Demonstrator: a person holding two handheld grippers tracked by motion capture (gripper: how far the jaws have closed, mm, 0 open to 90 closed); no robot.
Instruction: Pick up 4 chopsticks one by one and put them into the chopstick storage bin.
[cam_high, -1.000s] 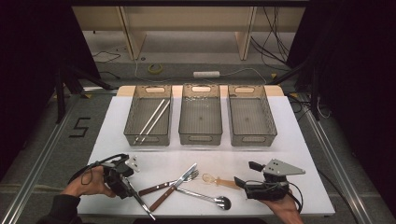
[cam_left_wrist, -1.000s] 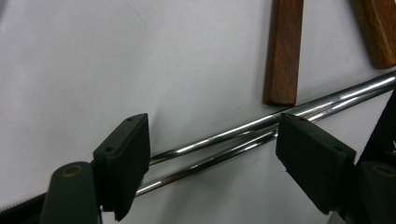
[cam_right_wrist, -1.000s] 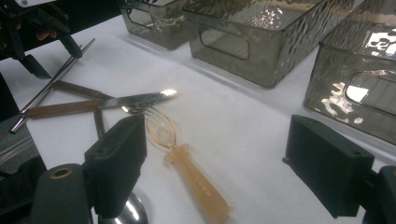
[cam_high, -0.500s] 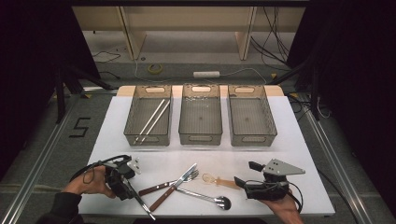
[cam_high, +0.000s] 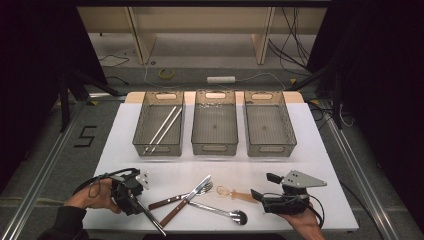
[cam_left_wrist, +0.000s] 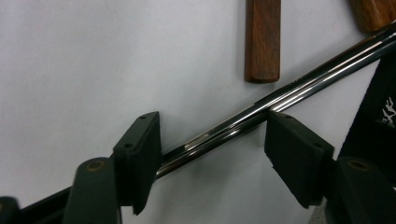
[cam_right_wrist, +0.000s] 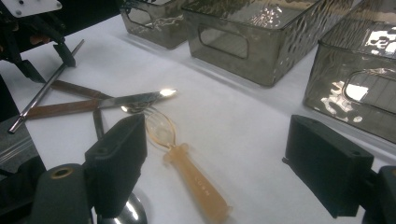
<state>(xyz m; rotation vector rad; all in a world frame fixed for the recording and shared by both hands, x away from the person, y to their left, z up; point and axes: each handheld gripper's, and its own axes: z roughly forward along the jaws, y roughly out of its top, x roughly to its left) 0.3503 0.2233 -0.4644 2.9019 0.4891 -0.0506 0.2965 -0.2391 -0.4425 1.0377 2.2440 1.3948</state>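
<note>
A metal chopstick (cam_left_wrist: 317, 74) lies slanted on the white table near its front left corner (cam_high: 150, 220). My left gripper (cam_left_wrist: 212, 135) hangs over it at the front left (cam_high: 131, 200). Its jaws have just been closing, with the chopstick between them and a gap still showing at the pads. My right gripper (cam_right_wrist: 219, 140) rests open at the front right (cam_high: 264, 186), pointing left. An amber plastic spoon (cam_right_wrist: 191, 177) lies on the table between its jaws (cam_high: 235, 194).
A wooden-handled knife (cam_high: 187, 200), a fork (cam_high: 175, 199) and a metal spoon (cam_high: 220, 211) lie crossed between the grippers. Three clear bins stand behind: the left bin (cam_high: 157, 150) holds two chopsticks (cam_high: 162, 127); the middle bin (cam_high: 215, 149) and right bin (cam_high: 270, 149) look bare.
</note>
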